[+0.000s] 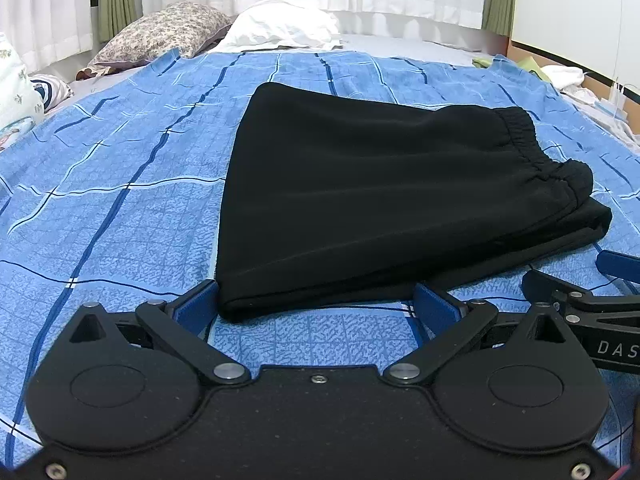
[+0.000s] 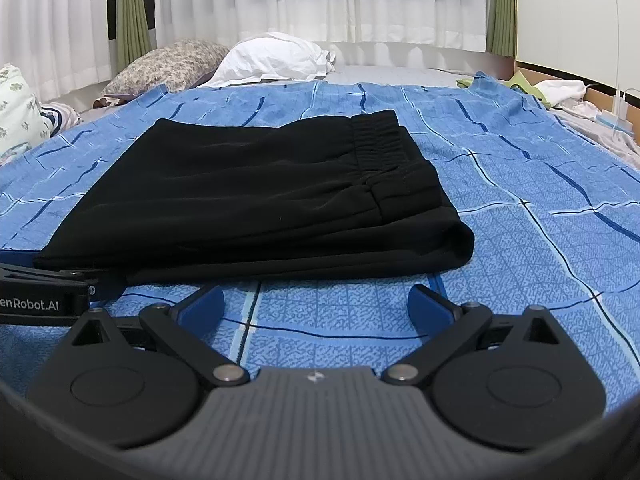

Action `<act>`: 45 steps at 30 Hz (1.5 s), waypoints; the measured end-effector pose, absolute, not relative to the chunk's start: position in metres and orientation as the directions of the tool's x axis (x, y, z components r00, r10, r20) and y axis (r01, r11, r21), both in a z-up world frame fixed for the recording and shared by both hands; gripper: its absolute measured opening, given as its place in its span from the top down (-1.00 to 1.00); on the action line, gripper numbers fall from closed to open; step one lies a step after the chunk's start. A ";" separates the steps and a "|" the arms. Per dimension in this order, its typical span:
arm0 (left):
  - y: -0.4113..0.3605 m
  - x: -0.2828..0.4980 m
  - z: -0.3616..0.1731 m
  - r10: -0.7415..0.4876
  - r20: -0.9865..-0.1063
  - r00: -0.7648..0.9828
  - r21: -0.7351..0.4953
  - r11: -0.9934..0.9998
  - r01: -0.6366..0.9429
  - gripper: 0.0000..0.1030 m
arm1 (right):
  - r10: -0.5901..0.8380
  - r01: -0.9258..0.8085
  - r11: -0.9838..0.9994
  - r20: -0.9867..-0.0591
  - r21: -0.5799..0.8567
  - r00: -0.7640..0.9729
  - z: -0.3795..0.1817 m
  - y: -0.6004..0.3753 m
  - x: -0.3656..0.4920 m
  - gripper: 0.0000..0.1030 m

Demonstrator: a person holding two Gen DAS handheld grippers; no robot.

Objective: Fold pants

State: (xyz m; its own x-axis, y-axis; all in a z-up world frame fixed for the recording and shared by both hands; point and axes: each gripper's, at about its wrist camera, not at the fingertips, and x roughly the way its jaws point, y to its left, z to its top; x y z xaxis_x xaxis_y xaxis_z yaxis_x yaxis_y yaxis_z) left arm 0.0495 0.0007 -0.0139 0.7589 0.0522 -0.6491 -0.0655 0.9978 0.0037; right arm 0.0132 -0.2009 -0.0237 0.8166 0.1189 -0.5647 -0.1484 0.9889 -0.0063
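Note:
Black pants [image 1: 376, 200] lie folded into a flat stack on a blue checked bedspread [image 1: 112, 208], the elastic waistband [image 1: 520, 140] on the right side. My left gripper [image 1: 316, 304] stands open just in front of the stack's near edge, its left finger [image 1: 196, 308] close beside the near-left corner, nothing held. In the right wrist view the same pants [image 2: 256, 196] lie ahead and to the left, waistband [image 2: 376, 136] at the far right. My right gripper [image 2: 316, 304] is open a little short of the near edge, empty.
A floral pillow [image 1: 160, 36] and a white pillow [image 1: 280, 24] lie at the bed's head under white curtains [image 2: 320, 0]. More bedding [image 1: 16, 92] sits at the left. Cloths and a wooden ledge [image 2: 560, 92] line the right side. Each gripper shows in the other's view.

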 end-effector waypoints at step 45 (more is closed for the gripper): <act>0.003 0.048 -0.015 0.045 -0.644 0.764 -0.008 0.998 -0.065 -1.00 | 0.110 -0.148 0.989 -0.569 -0.020 0.815 -0.024 -0.201 0.013 -1.00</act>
State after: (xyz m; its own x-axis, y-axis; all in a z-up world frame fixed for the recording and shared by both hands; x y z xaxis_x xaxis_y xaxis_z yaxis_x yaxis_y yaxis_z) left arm 0.0484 0.0028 -0.0150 0.7637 0.0449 -0.6440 -0.0652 0.9978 -0.0077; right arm 0.0130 -0.2011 -0.0242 0.8151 0.1101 -0.5687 -0.1478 0.9888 -0.0204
